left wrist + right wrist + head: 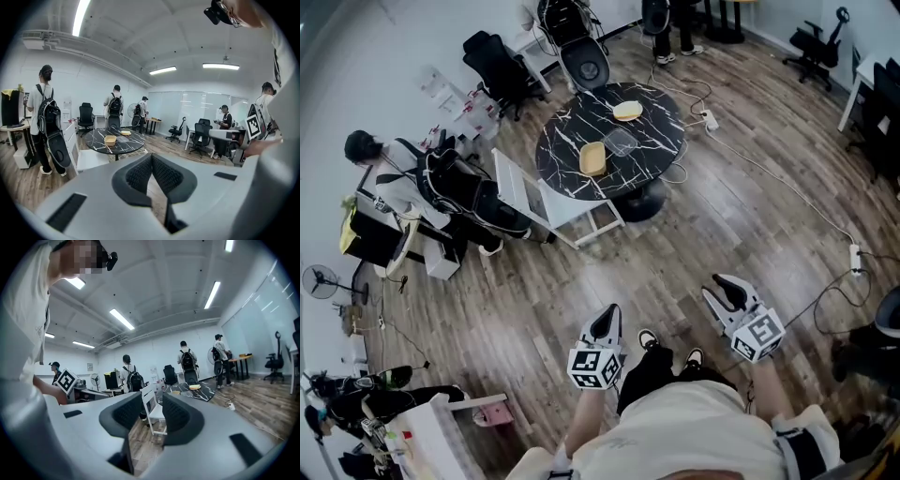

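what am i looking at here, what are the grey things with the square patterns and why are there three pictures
There is no robot here. A person holds a tool in each hand, and each tool ends in a two-jaw claw with a cube of square markers on it.

The head view comes from a camera on the person's head, looking steeply down at the wooden floor. It shows the left claw and the right claw held out in front of the person.

The other two pictures come from a camera riding on each claw, looking out along its jaws. The left jaws meet at their tips with nothing between them. The right jaws stand apart, also empty. Neither claw touches anything.

Further off stands a round black marble table. On it are a yellow tub, what looks like a clear tub and a pale round dish. A white chair stands beside it.
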Demonstrator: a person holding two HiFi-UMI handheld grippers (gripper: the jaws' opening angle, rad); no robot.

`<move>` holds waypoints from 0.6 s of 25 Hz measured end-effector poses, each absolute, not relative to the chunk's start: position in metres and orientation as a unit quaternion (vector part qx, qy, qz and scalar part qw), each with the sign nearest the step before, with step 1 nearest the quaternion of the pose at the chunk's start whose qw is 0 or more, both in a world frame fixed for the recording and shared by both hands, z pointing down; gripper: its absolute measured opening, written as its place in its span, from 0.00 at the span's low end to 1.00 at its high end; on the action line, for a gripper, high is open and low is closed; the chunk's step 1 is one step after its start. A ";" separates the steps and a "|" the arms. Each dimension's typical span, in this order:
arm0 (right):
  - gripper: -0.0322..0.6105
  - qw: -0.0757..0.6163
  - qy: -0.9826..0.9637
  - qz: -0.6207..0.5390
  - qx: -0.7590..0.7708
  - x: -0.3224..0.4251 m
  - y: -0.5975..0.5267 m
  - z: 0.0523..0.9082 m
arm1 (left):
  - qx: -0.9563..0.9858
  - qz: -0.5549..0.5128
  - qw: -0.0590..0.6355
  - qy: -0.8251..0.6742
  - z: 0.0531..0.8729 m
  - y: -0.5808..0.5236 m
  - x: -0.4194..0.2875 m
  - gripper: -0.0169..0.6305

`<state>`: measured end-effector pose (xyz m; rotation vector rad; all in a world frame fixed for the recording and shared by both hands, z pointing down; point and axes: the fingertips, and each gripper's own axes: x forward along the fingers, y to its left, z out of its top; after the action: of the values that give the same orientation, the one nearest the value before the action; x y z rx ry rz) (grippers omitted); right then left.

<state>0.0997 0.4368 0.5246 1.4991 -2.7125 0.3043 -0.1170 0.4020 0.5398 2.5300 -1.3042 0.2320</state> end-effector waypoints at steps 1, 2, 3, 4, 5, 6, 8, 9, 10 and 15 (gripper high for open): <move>0.26 0.019 -0.869 0.099 0.485 0.100 0.432 0.526 | 0.879 0.078 0.142 -0.448 0.538 0.395 -0.115 0.05; 0.26 0.023 -0.866 0.099 0.489 0.100 0.427 0.527 | 0.882 0.075 0.140 -0.443 0.536 0.388 -0.114 0.05; 0.26 0.026 -0.864 0.098 0.493 0.099 0.422 0.526 | 0.885 0.073 0.138 -0.439 0.534 0.380 -0.114 0.05; 0.26 0.028 -0.863 0.097 0.495 0.097 0.415 0.524 | 0.887 0.070 0.136 -0.436 0.531 0.371 -0.114 0.05; 0.26 0.030 -0.862 0.093 0.497 0.095 0.407 0.521 | 0.889 0.067 0.135 -0.432 0.529 0.361 -0.115 0.05; 0.26 0.033 -0.862 0.087 0.498 0.092 0.398 0.517 | 0.891 0.064 0.135 -0.429 0.528 0.350 -0.115 0.05; 0.26 0.033 -0.862 0.076 0.501 0.087 0.379 0.506 | 0.894 0.060 0.138 -0.422 0.528 0.328 -0.117 0.05; 0.26 0.030 -0.862 0.072 0.502 0.085 0.369 0.500 | 0.896 0.057 0.140 -0.418 0.527 0.318 -0.118 0.05; 0.26 0.026 -0.861 0.069 0.503 0.082 0.359 0.493 | 0.898 0.053 0.140 -0.414 0.525 0.307 -0.118 0.05; 0.26 0.027 -0.856 0.046 0.515 0.061 0.309 0.466 | 0.904 0.026 0.132 -0.406 0.508 0.254 -0.138 0.05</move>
<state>0.0614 0.3089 0.4663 1.5903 -2.6426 0.1429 -0.1377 0.2536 0.5083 2.6223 -1.1791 0.0755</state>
